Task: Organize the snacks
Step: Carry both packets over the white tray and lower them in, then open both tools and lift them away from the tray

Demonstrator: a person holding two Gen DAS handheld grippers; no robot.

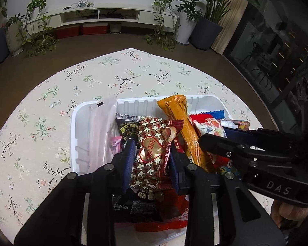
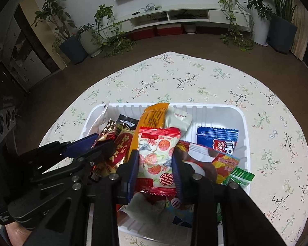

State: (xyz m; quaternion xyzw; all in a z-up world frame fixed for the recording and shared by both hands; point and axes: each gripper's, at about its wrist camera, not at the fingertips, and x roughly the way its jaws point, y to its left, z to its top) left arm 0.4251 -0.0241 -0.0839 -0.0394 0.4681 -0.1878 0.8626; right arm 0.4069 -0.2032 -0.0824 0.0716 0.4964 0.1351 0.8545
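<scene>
Both jaws pinching snack packets over white tray; floral tablecloth, brown floor, potted plants.

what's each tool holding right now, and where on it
Left tool: maroon heart-print packet, by its side edges. Right tool: white red-fruit packet, also by its sides.

The white ribbed plastic tray is crowded with wrappers at its left and middle; bare floor shows only in its far right corner. The floral-clothed tabletop around it lies open beyond and on both sides.
</scene>
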